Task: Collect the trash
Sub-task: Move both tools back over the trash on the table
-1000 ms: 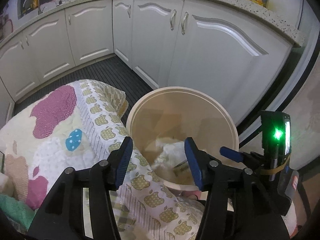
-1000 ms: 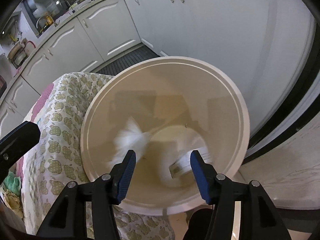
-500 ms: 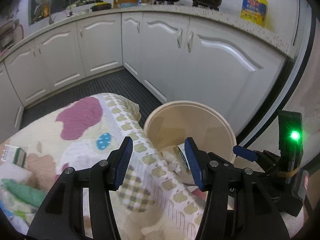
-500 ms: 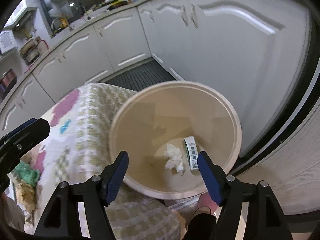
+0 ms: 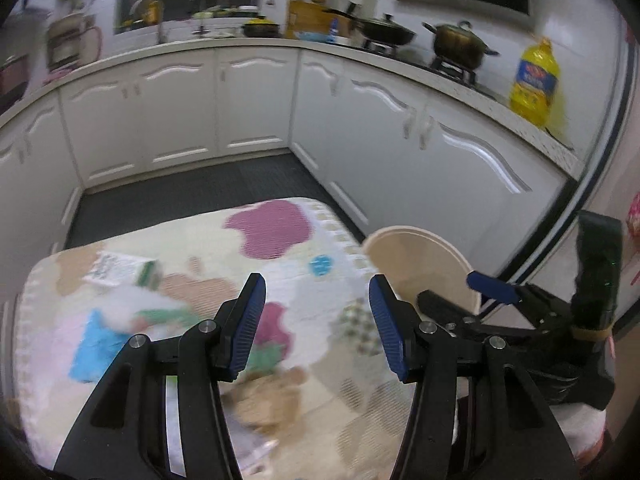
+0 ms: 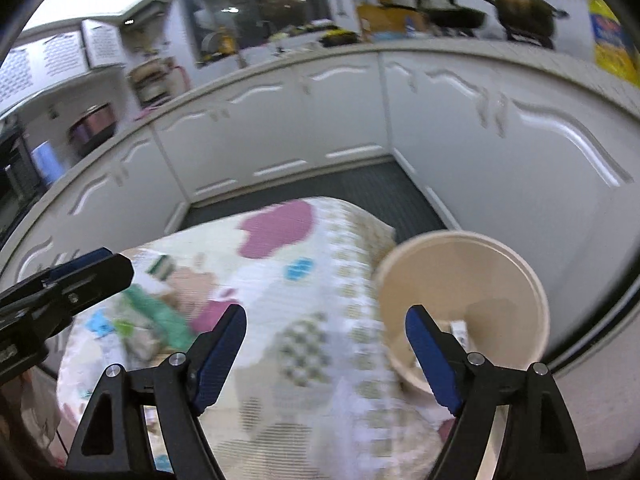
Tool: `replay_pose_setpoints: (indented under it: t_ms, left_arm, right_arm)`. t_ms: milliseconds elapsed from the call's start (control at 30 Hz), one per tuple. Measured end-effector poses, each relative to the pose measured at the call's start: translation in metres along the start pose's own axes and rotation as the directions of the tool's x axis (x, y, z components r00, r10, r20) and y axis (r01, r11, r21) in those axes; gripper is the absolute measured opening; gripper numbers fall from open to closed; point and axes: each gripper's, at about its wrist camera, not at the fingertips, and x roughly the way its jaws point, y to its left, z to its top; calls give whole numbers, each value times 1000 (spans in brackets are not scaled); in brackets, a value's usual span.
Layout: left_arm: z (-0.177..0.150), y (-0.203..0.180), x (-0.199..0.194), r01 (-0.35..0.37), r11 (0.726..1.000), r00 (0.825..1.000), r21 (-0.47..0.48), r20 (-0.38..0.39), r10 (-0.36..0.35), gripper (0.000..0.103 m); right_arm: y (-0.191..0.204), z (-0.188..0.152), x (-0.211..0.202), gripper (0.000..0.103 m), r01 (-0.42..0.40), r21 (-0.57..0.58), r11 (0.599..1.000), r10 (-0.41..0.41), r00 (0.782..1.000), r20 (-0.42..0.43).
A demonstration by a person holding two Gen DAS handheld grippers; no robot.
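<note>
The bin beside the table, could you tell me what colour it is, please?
Plain beige bin; right wrist view.

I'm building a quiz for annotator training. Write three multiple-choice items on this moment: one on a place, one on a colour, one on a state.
1. Where does the beige trash bin stand?
A. On the countertop
B. On the floor beside the patterned cloth, near the white cabinets
C. On the cloth

2. What colour is the oil bottle on the countertop?
A. Yellow
B. Red
C. Black

3. What state are the left tool and right tool in?
A. Both shut on trash
B. One open, one shut
C. Both open, holding nothing

Answers: 1 B, the bin's rim sits below the cloth's edge, in front of the cabinet doors. 2 A, its body is yellow. 3 C, wide gaps between the pads, nothing between them.
</note>
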Motion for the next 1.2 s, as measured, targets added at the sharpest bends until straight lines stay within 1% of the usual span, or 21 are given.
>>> replay_pose_setpoints:
  t_ms: [100, 133, 267, 367, 467, 533, 567, 600, 733, 933, 1200]
  left_arm:
    - [-5, 34, -20, -37, 998, 999, -43, 11, 37, 52]
    - [-8, 48, -27, -48, 997, 999, -64, 13, 49, 52]
    - [-19, 92, -47, -77, 988, 997, -135, 11, 79, 52]
    - [-28, 118, -57, -92, 978, 996, -186, 4, 94, 52]
    - [-35, 134, -63, -111, 972, 994, -206, 0, 113, 53]
    - [-41, 145, -64, -110, 968, 994, -227, -7, 111, 56]
    - [-43, 151, -64, -106, 965, 994, -241, -9, 107, 61]
    - [-46, 156, -65, -102, 962, 995, -253, -8, 103, 62]
    - [-54, 173, -60, -103, 951, 995, -291, -22, 101, 62]
    - [-66, 189, -45, -94, 939, 995, -331, -59, 79, 63]
    - [-80, 213, -15, -60, 913, 994, -404, -103, 20, 63]
  right_arm:
    - [29, 3, -2, 82, -48, -49, 998, 48, 999, 9]
    - [34, 3, -2, 82, -58, -59, 997, 59, 998, 8]
    - [65, -1, 4, 82, -120, -113, 986, 120, 993, -10]
    - [84, -6, 9, 82, -147, -151, 978, 145, 989, -26]
    - [99, -10, 15, 82, -172, -181, 968, 167, 985, -41]
    - [108, -12, 20, 82, -188, -206, 960, 181, 982, -51]
    - [113, -13, 22, 82, -194, -220, 956, 186, 981, -57]
    - [120, -15, 25, 82, -200, -236, 951, 191, 980, -62]
    - [136, -19, 36, 82, -222, -286, 932, 206, 975, -83]
    - [148, -21, 48, 82, -237, -315, 919, 217, 971, -96]
    - [156, -21, 65, 82, -253, -359, 898, 225, 967, -118]
